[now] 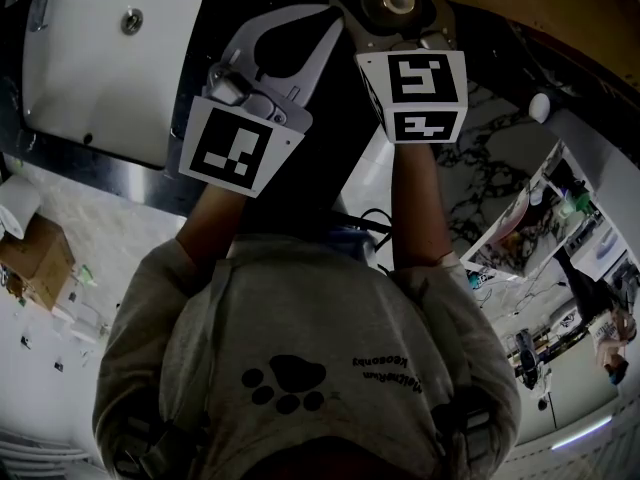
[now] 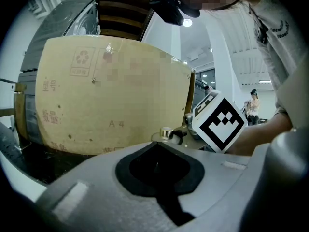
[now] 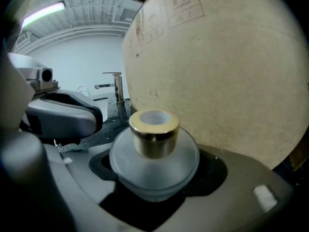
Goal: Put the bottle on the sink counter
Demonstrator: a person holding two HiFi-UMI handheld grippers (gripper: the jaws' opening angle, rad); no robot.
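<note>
My right gripper [image 3: 155, 180] is shut on a small frosted bottle [image 3: 153, 164] with a gold cap [image 3: 154, 131]. It holds the bottle's round body, with the cap pointing away along the jaws. In the head view the bottle's cap [image 1: 398, 0] shows above the right gripper [image 1: 400, 18], over the dark sink counter [image 1: 335, 128]. My left gripper [image 2: 158, 150] is shut with nothing in its oval hollow. It sits just left of the right one [image 1: 300, 43]. The bottle's cap [image 2: 166, 133] also peeks past the left jaws.
A large cardboard box [image 2: 111, 95] stands close ahead of both grippers, filling most of the right gripper view [image 3: 227, 76]. A white sink basin [image 1: 100, 58] lies to the left in the counter, and a faucet [image 3: 117, 92] stands beyond. A smaller carton [image 1: 38, 260] sits on the floor at left.
</note>
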